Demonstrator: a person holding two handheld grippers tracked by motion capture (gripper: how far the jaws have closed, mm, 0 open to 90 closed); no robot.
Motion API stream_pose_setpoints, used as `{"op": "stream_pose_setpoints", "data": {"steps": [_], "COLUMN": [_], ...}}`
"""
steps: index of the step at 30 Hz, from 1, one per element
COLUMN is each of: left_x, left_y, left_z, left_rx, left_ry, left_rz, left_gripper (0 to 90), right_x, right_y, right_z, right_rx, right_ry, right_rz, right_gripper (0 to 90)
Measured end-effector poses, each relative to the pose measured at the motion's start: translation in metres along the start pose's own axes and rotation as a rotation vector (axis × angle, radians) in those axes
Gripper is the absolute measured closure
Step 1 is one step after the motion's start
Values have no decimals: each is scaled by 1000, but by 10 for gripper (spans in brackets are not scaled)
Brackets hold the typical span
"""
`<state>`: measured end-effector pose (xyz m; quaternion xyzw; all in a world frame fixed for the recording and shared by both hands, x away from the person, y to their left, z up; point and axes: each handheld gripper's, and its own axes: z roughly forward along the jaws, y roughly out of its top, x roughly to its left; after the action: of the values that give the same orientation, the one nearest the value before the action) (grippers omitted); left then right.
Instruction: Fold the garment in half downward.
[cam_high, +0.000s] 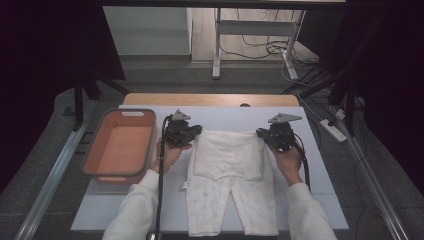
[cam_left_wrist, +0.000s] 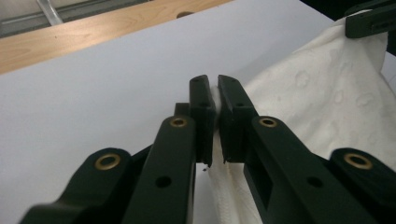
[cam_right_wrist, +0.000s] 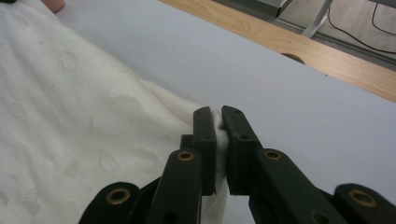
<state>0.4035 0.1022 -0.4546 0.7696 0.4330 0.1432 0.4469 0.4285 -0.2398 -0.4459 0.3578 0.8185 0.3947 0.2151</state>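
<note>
From above, a person in white sleeves is working at a table (cam_high: 150, 112) covered by a pale sheet. An orange, rounded-rectangular basket (cam_high: 120, 145) with a grey rim is sitting at the left, and its inside is looking bare. A pair of white trousers (cam_high: 230, 175) is lying just right of it, legs pointing toward the person. The waist end is being lifted at its two corners by the left gripper (cam_high: 192, 134) and the right gripper (cam_high: 262, 134).

In the left gripper view, the black jaws are pinching a thin fold of the soft, faintly embossed trousers (cam_left_wrist: 322, 102) above the smooth sheet.

In the right gripper view, the jaws are pressing together on another white fold, with the quilted-looking trousers (cam_right_wrist: 70, 116) spreading away to the left.
</note>
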Motion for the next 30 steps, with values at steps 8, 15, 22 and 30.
{"op": "stream_pose_setpoints", "data": {"steps": [8,15,22,30], "left_x": [0,3,-5,-15], "left_y": [4,-3,-14,-34], "left_z": [-3,-17,-26,-24], "left_rx": [-14,-32,-26,12], "left_ry": [14,-8,-39,-63], "left_rz": [-2,-22,-3,3], "left_gripper": [674,483,438,416], "right_x": [-2,1,8,23], "right_y": [8,1,-13,-30], "right_z": [-4,-12,-22,-28], "right_rx": [-30,-56,-83,-74], "right_ry": [-39,-57,-20,27], "right_rz": [1,13,18,-7], "right_gripper": [660,515,486,476]}}
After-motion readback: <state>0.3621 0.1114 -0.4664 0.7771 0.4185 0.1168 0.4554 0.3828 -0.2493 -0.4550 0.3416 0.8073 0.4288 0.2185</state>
